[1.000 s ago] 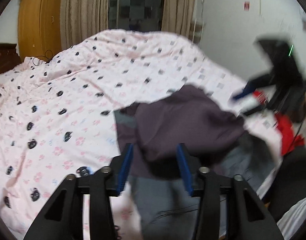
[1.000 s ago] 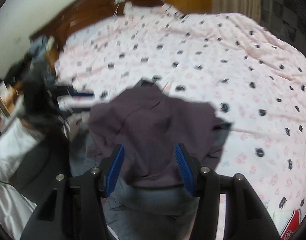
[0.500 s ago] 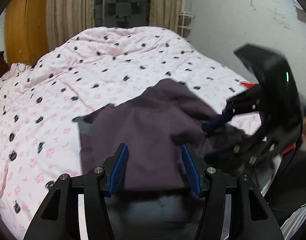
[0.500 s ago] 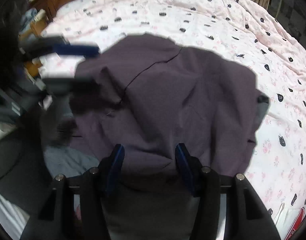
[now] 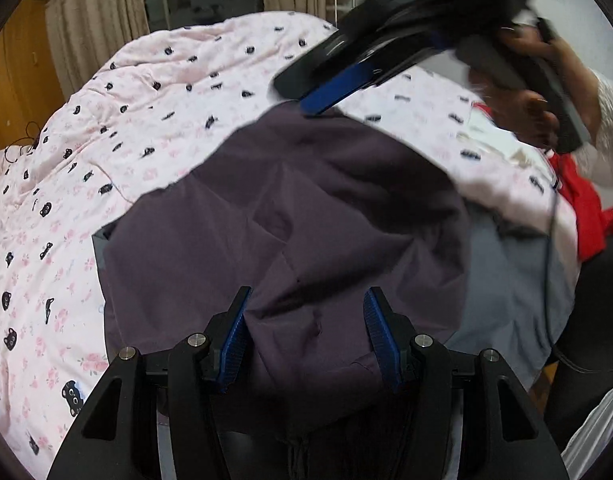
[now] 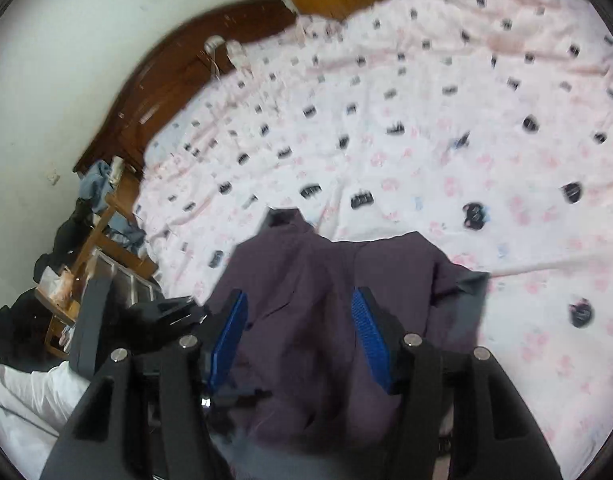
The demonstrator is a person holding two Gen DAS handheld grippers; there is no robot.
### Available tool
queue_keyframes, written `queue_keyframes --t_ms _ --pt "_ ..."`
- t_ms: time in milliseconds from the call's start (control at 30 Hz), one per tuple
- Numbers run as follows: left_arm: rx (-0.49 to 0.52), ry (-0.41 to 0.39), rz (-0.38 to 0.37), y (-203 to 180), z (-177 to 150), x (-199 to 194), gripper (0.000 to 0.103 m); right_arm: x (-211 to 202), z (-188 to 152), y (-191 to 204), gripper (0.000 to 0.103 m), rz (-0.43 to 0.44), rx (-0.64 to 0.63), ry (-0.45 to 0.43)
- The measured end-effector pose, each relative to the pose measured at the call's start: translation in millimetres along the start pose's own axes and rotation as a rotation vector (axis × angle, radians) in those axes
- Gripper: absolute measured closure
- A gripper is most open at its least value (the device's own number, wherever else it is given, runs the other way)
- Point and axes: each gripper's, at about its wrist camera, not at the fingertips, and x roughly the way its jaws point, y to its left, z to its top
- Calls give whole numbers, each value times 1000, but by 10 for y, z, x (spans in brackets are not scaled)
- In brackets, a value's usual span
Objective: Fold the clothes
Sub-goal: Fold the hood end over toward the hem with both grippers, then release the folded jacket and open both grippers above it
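The dark purple garment (image 5: 290, 216) lies rumpled near the bed's near edge, over a grey piece (image 5: 502, 276). The left gripper (image 5: 306, 332) hangs over its near hem, jaws spread wide, holding nothing. The right gripper (image 6: 298, 332) is likewise wide open and empty above the cloth (blurred in the left view). I'd pinch one layer at each corner, then draw it taut. The pink quilt (image 5: 106, 128) offers ample room toward the headboard (image 6: 166, 92); the near edge is crowded
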Motion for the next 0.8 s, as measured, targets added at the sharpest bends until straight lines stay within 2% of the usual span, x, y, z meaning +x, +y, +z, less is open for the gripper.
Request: queue_keyframes --t_ms 133,333,433,500,600,733,800 --pt "-11 17 -10 42 -27 38 52 407 152 -302 47 -109 59 63" --pt "-38 35 -27 110 -31 60 51 615 182 -593 48 -161 111 74" --pt "-42 12 -41 103 -32 -27 51 459 142 -437 48 -173 69 37" --pt "-51 -33 -60 112 -25 -147 51 261 61 -206 48 -193 -12 2" --pt "-83 -101 -69 169 -12 -317 51 48 -151 164 48 -165 -146 5" --pt "-163 -93 -19 393 31 -254 51 27 -488 462 48 -110 -271 89" --pt "-194 -56 -7 464 16 -174 51 92 -659 523 47 -128 -310 143"
